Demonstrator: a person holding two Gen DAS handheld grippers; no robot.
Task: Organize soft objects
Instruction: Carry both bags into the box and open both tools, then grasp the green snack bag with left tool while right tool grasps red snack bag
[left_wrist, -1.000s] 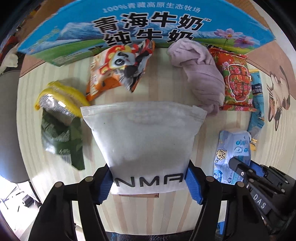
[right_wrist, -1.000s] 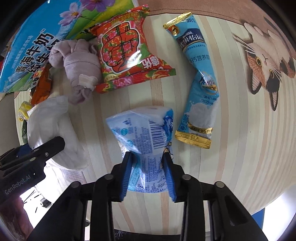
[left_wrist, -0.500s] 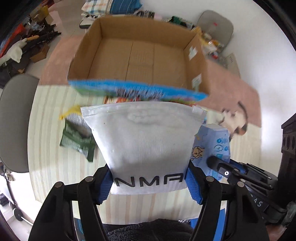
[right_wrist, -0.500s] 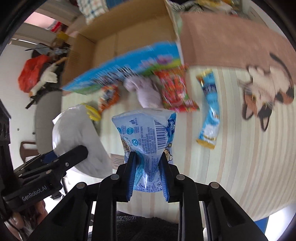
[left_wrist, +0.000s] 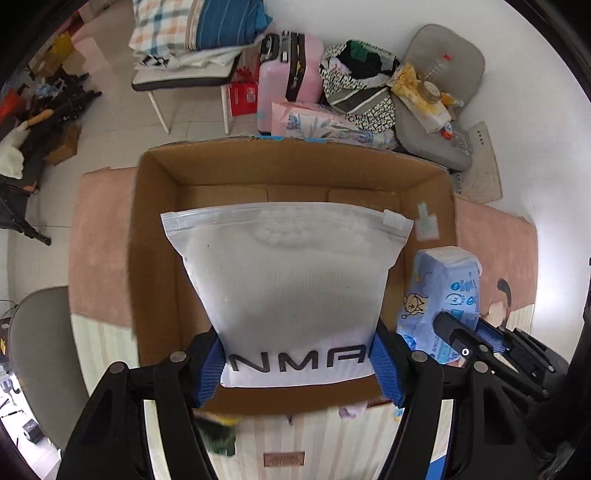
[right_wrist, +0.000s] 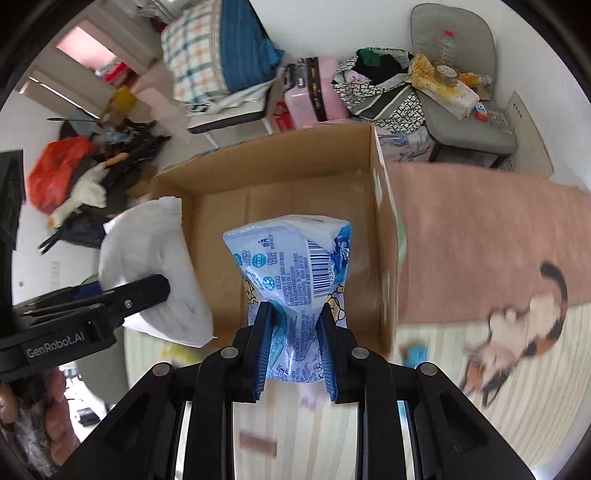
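Left claw (left_wrist: 297, 363) grips white pouch (left_wrist: 288, 280); right claw (right_wrist: 295, 354) pinches blue pack (right_wrist: 291, 273); barcode right-view only.

White zip pouch (left_wrist: 291, 280), black lettering. Light-blue tissue pack (right_wrist: 291, 269), cartoon animals, barcode printed. Plain brown cardboard box (left_wrist: 155, 236). Desk (right_wrist: 535, 417) cream-striped, calico cat pictured. Pink rug (left_wrist: 99, 240). Gripper pads (left_wrist: 211, 363) blue.

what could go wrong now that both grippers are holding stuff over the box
The left gripper clamps only the bottom edge of the white zip pouch, so the pouch could swing or slip. The blue tissue pack in the right gripper hangs near the cardboard box right wall and might snag it or land outside.
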